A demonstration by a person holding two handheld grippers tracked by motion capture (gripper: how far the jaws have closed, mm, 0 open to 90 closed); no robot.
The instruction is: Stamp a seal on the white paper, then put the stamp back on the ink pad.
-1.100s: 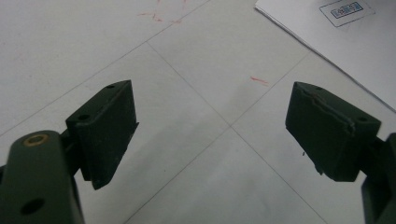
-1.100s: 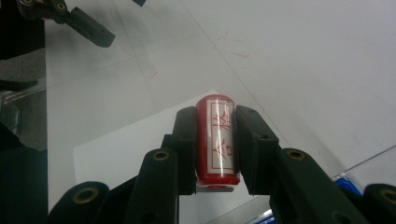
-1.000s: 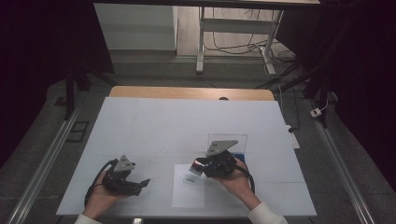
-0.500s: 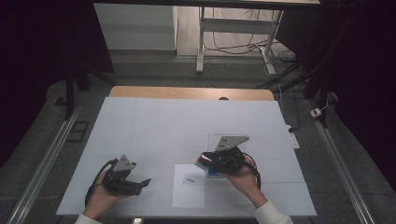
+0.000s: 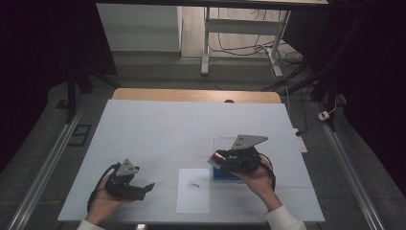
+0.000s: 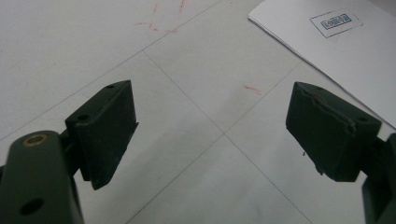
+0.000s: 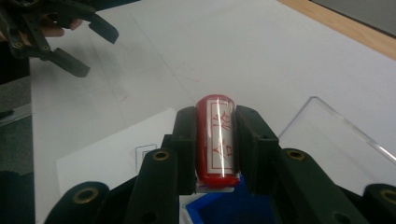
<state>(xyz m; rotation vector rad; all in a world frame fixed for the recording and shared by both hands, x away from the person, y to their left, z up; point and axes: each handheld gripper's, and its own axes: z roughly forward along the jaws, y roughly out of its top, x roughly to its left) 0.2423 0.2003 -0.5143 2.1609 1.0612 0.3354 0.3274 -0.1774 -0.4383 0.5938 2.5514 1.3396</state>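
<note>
A red cylindrical stamp (image 7: 215, 140) with red characters on a white label sits clamped between my right gripper's (image 7: 215, 122) jaws. In the high view that right gripper (image 5: 221, 159) hovers over a blue box (image 5: 225, 175) at the table's right middle, with the stamp (image 5: 217, 158) pointing left. A white paper sheet (image 5: 194, 196) with a small printed box (image 5: 194, 183) lies just left of the blue box. My left gripper (image 5: 143, 188) rests on the table at the near left, and its jaws (image 6: 210, 121) stand wide apart with nothing between them.
A clear plastic lid (image 7: 336, 144) lies flat beyond the blue box (image 7: 219, 211). The paper's corner (image 6: 336, 42) reaches into the left gripper view. The white table top (image 5: 167, 124) has a wooden far edge. Metal rails run along both sides.
My right gripper has lifted and moved right, off the paper's edge to above the blue box, still holding the stamp. The left gripper has stayed put.
</note>
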